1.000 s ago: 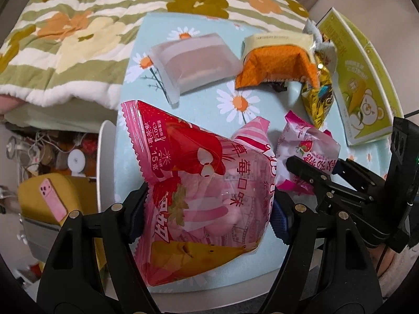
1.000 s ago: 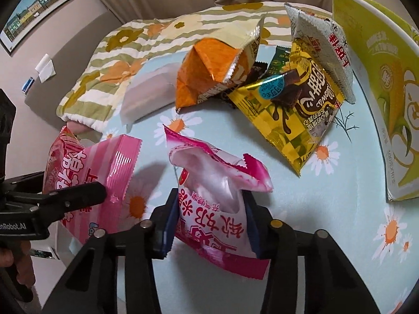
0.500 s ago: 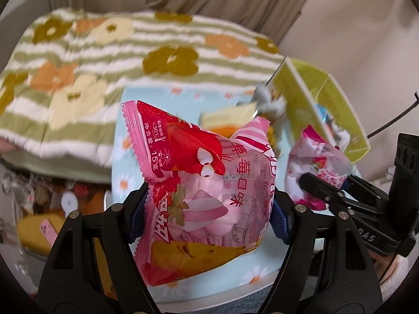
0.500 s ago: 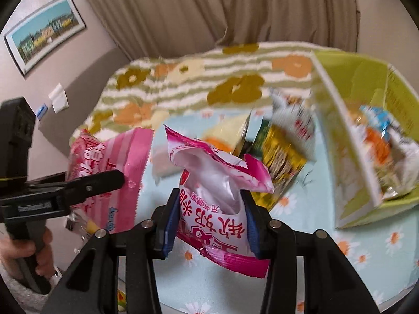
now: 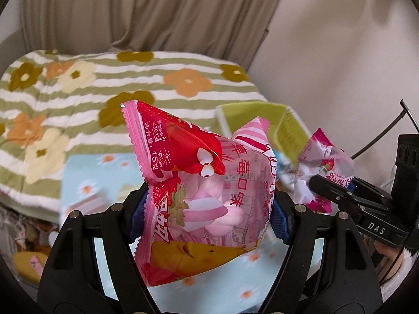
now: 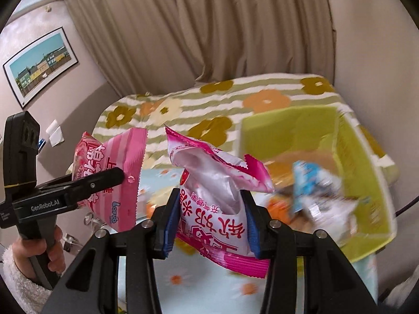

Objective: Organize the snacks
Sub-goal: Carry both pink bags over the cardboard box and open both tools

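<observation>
In the left wrist view, the left gripper (image 5: 209,209) is clamping its 2 blue-padded fingers (image 5: 137,209) against the sides of a pink-and-red marshmallow bag (image 5: 201,191), holding it upright above the daisy-print tablecloth (image 5: 86,175). The jaws are standing as wide as the bag's puffed body. To the right, the right gripper (image 5: 332,191) is pinching a pink-and-white strawberry snack packet (image 5: 322,167) near its lower part. Behind both bags, a green box (image 5: 264,115) is sitting at the far edge of the table, in front of the striped floral blanket (image 5: 78,83).

In the right wrist view, the right gripper (image 6: 212,219) is squeezing the strawberry snack packet (image 6: 217,204) between its 2 pads, jaws narrowed onto the packet's middle, with the crumpled top flaring above them. On the left, the left gripper (image 6: 110,178), held in a hand (image 6: 52,248), is gripping the marshmallow bag (image 6: 115,172) in mid-air. On the right, the green box (image 6: 361,172) is lying open and showing blurred snacks (image 6: 314,188) inside. A framed picture (image 6: 39,62) is hanging on the wall beside the curtain (image 6: 209,26).
</observation>
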Tool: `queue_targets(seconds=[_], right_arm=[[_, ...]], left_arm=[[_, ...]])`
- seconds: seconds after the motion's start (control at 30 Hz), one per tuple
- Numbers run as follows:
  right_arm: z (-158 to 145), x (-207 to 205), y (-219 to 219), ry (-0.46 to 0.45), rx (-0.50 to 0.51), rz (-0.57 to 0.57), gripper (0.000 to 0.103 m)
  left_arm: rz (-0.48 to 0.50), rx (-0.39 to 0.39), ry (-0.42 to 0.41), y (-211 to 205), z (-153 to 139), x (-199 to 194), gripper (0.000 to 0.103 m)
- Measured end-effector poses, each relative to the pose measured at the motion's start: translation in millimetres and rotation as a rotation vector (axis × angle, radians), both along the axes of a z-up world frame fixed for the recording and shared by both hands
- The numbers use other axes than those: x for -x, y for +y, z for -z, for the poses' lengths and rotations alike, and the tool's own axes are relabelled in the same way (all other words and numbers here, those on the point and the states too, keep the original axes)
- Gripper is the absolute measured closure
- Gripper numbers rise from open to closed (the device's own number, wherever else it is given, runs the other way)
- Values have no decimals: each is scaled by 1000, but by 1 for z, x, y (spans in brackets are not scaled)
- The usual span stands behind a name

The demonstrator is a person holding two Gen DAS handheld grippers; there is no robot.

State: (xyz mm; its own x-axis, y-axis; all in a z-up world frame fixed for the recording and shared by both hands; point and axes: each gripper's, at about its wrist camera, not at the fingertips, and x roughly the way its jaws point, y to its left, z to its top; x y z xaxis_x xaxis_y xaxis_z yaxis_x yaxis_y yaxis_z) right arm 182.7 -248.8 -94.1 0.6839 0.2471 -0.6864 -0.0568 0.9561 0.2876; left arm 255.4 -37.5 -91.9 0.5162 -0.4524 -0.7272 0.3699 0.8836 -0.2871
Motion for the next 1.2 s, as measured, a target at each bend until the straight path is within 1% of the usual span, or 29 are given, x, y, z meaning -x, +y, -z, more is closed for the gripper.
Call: queue_targets(seconds=[0.13,0.27,0.4,0.47,0.53,0.57,0.6,0.63,0.67,0.7,0.77,0.87,0.93,1.1,1.2], right_arm=[[-4,-12,-53,4,14,14,62],[-1,-23,-97,24,15,20,62],[7,-34,-129,48,-9,18,62],[12,-40,-137,61,-5,15,62],[16,-44,-145,72,7,16,62],[18,-46,-149,78,1,16,62],[20,-47,-152,82,-9,17,62],[20,-48,-156,87,-18,18,62],[21,-48,-158,90,-22,21,62],[23,-49,-159,94,-25,24,62],[26,-51,-161,103,-32,34,62],[32,-53,-162,122,-41,47,62],[36,-55,-160,138,-45,43,62],[47,-63,-152,175,-39,29,62],[53,-70,-148,195,-39,31,62]], left_arm=[[12,15,2,-62,1,-17,30],[10,28,49,-115,10,-32,30],[2,8,94,-151,27,-44,30],[-4,-4,114,-166,36,-48,30],[-10,-19,129,-173,44,-51,28],[-12,-27,142,-178,49,-52,24],[-12,-30,152,-180,51,-52,23],[-11,-37,167,-185,55,-54,19],[-8,-52,180,-188,59,-56,7],[1,-80,187,-193,63,-57,1],[25,-122,182,-198,68,-54,0],[46,-150,194,-197,73,-47,0],[53,-150,210,-192,76,-42,0],[51,-140,225,-179,79,-32,0],[48,-147,227,-173,80,-29,0]])
